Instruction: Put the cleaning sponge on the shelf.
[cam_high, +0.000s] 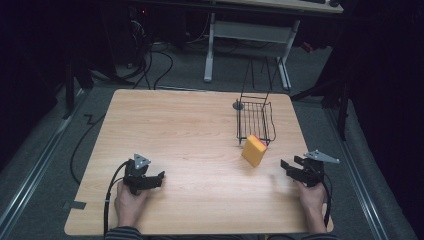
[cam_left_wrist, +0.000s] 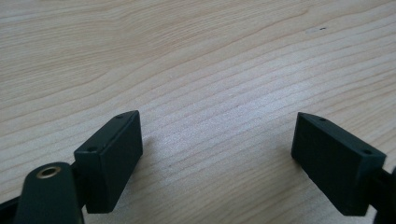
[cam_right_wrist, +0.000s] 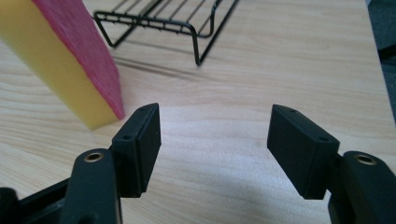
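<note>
A yellow sponge (cam_high: 254, 150) with a pink-red scouring face stands tilted on the wooden table (cam_high: 190, 130), leaning by the front of a black wire rack (cam_high: 255, 120). In the right gripper view the sponge (cam_right_wrist: 60, 60) is at upper left, just beyond the left jaw, and the wire rack (cam_right_wrist: 168, 18) lies behind it. My right gripper (cam_high: 290, 167) sits to the right of the sponge, open, with bare table between its jaws (cam_right_wrist: 215, 135). My left gripper (cam_high: 155, 180) rests near the front left of the table, open over bare wood (cam_left_wrist: 219, 149).
The table's right edge (cam_high: 312, 150) runs close beside my right gripper. Beyond the far edge stand white desk legs (cam_high: 210, 50) and cables on a dark floor. A grey round disc (cam_high: 238, 105) lies beside the rack's far left corner.
</note>
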